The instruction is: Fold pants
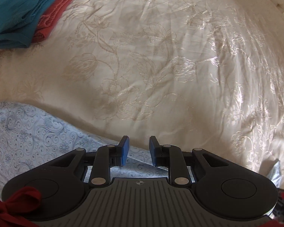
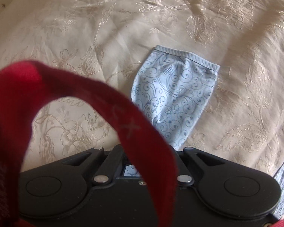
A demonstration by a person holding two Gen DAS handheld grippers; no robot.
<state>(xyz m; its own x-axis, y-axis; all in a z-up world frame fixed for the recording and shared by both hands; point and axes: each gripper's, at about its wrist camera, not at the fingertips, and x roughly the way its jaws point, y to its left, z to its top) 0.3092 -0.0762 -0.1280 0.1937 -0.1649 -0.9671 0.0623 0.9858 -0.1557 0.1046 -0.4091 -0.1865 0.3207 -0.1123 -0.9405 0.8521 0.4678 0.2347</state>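
Two grippers hang steeply over a cream bedspread (image 1: 161,60) woven with shiny flowers, one at each end of a pair of pale blue cotton pants (image 1: 34,136) printed with dark scrollwork. In the left wrist view the pants lie flat on the near left of the bed, running under the tool, apparently smoothed out so that a fold can be laid cleanly. The left gripper (image 1: 138,150) has its blue-padded fingers (image 1: 124,149) standing apart with a clear gap between them; the pads hover just above the cloth and pinch nothing, probably waiting for the other end to be dealt with.

In the right wrist view one hemmed leg end (image 2: 176,94) stretches away from the tool toward the middle of the bed. The right gripper (image 2: 142,151) is largely hidden behind a loose red fabric strap (image 2: 108,102) that loops across the lens; its jaws are pressed together, and whether they hold the near end of that leg I cannot tell.

At the far left, a folded teal garment (image 1: 15,17) rests on a folded red one (image 1: 55,13), likely finished pieces set aside.
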